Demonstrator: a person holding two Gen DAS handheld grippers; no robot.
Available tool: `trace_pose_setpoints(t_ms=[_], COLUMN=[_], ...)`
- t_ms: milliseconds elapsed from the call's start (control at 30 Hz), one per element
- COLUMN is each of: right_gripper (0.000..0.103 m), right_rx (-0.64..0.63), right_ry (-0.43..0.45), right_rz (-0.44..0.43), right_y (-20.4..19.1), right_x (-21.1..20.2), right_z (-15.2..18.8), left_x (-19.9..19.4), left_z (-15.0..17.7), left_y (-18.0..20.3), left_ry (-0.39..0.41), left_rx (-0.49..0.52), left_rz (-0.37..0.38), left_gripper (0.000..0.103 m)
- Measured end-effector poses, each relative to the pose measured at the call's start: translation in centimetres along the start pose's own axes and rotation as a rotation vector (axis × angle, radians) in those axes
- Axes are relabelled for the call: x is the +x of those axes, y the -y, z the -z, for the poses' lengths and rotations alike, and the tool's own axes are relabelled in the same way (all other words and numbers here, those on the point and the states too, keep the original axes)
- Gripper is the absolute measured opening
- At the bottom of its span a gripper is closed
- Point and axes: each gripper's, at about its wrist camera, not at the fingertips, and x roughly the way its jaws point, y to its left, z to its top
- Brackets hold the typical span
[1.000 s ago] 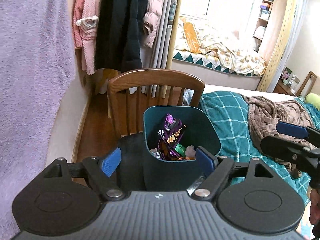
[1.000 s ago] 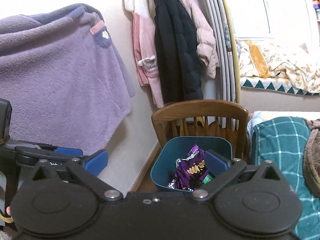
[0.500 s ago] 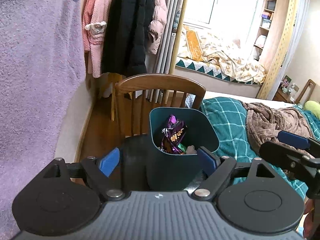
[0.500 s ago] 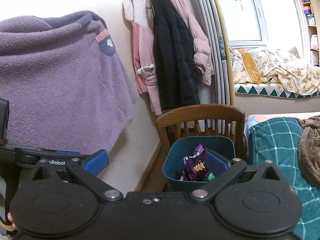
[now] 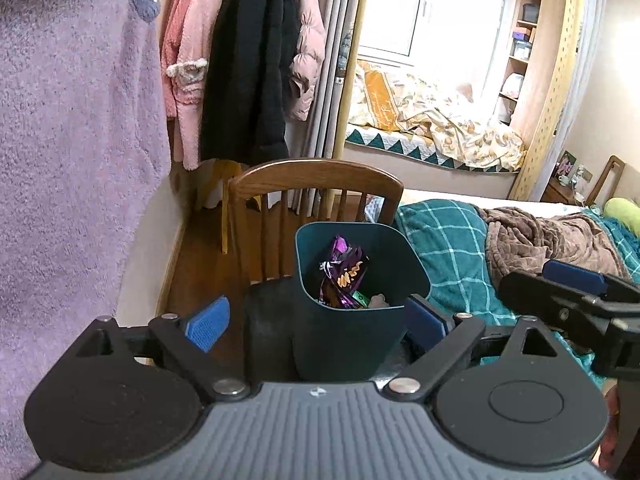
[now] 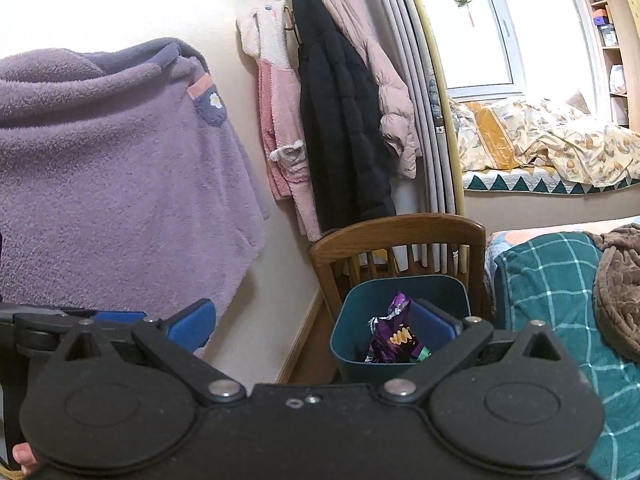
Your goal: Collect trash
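A dark teal bin point(image 5: 340, 340) stands on the black seat of a wooden chair point(image 5: 316, 176). Inside it lie a purple snack wrapper point(image 5: 344, 276) and a few smaller scraps. My left gripper point(image 5: 316, 320) faces the bin from just in front; its jaws are opening and its blue pads press on nothing. The right gripper point(image 5: 572, 280) shows at that view's right edge. In the right wrist view the same bin point(image 6: 404, 292) and wrapper point(image 6: 394, 336) sit ahead of my right gripper point(image 6: 312, 322), which is open and empty. The left gripper point(image 6: 100, 316) is at the left there.
A purple fleece robe point(image 5: 72, 140) hangs on the left wall, with pink and black coats point(image 5: 248, 64) beside it. A bed with a teal checked blanket point(image 5: 444, 248) and a brown throw point(image 5: 548, 240) lies to the right. Wooden floor point(image 5: 200, 248) runs along the wall.
Both grippers have drawn back from the bin, which looks smaller and farther off. The left jaws have spread a little wider. The trash in the bin has not moved.
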Motion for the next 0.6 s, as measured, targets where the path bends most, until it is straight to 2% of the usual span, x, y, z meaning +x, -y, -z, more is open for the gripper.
trace_pose_setpoints(t_ms=[367, 600], right_gripper=[0.103, 0.103], right_rx=[-0.013, -0.021], right_ry=[0.003, -0.008], right_rz=[0.018, -0.002], right_y=[-0.77, -1.0], right_x=[-0.54, -0.36], right_z=[0.27, 0.36], left_x=[-0.72, -0.97], left_z=[0.33, 0.26], left_y=[0.14, 0.24], left_ry=[-0.005, 0.003], left_rx=[-0.001, 0.015], left_rz=[-0.005, -0.019], left_gripper=[0.095, 0.095])
